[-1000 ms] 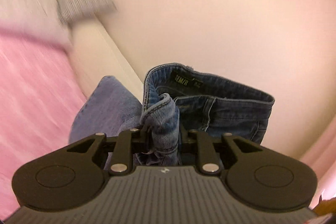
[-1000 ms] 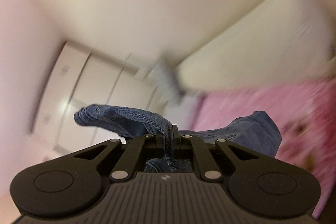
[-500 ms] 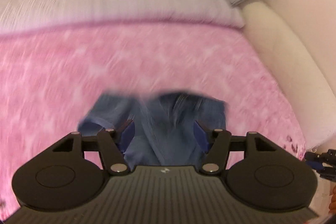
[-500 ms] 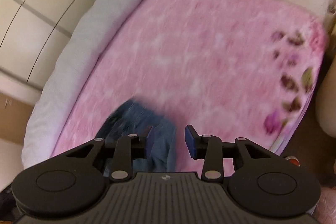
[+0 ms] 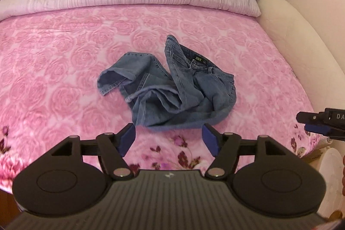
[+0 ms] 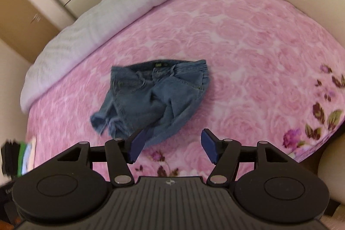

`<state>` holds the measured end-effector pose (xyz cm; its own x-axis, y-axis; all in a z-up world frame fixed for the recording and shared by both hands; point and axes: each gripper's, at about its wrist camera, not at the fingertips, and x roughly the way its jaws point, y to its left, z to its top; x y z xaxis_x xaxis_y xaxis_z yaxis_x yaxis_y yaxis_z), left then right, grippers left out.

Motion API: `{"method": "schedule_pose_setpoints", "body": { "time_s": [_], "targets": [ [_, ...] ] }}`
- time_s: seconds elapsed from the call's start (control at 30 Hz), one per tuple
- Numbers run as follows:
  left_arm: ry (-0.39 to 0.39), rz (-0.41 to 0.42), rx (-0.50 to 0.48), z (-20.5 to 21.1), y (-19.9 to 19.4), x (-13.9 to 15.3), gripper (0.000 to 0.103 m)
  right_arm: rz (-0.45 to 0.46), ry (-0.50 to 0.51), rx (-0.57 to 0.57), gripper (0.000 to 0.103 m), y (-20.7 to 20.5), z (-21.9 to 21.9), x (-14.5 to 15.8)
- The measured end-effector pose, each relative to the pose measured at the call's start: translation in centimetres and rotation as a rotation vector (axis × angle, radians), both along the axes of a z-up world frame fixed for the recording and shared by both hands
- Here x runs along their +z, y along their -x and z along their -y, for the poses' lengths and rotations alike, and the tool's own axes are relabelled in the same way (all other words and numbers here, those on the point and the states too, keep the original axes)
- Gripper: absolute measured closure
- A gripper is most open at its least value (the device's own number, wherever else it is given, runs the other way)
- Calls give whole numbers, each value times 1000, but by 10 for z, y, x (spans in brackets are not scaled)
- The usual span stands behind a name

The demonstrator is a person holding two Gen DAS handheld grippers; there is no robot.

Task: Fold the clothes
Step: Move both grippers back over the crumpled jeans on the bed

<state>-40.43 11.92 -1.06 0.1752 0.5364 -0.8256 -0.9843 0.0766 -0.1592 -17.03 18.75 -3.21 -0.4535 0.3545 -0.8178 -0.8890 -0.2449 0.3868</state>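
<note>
Denim jeans (image 5: 170,87) lie crumpled mid-bed on the pink rose blanket (image 5: 64,53), while the left gripper (image 5: 169,140) and right gripper (image 6: 170,143) are opening, nothing between their blue pads.

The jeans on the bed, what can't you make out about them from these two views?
- Jeans, left wrist view: lower legs are buried in the crumpled heap; label print too small to read.
- Jeans, right wrist view: motion blur smears the seams and hem; a left finger of the right gripper covers the near edge.
- Underside against the pink blanket: hidden in both.
</note>
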Motion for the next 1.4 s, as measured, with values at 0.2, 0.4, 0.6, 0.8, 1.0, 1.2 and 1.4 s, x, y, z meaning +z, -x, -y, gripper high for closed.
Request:
{"method": "schedule_pose_setpoints", "body": {
  "time_s": [0.2,0.4,0.6,0.8,1.0,1.2,1.4],
  "targets": [
    [15,-38,30,53,-41,-4,37,49,-35,104,36,-28,36,-3],
    [16,-77,63,102,-70,6,32,61,-29,153,36,-55,62,-6],
    [-19,-112,88,131,-77,21,28,38,-54,209,33,-59,79,5],
    [-37,-115,109,147,-71,28,27,35,-67,242,29,-55,90,11],
    [-41,-78,142,157,-50,27,25,86,-98,270,29,-38,98,14],
    [-6,-59,184,157,-17,15,25,113,-135,298,27,-14,106,19],
    [4,-51,157,136,11,11,24,117,-144,267,26,11,104,23]
  ]
}}
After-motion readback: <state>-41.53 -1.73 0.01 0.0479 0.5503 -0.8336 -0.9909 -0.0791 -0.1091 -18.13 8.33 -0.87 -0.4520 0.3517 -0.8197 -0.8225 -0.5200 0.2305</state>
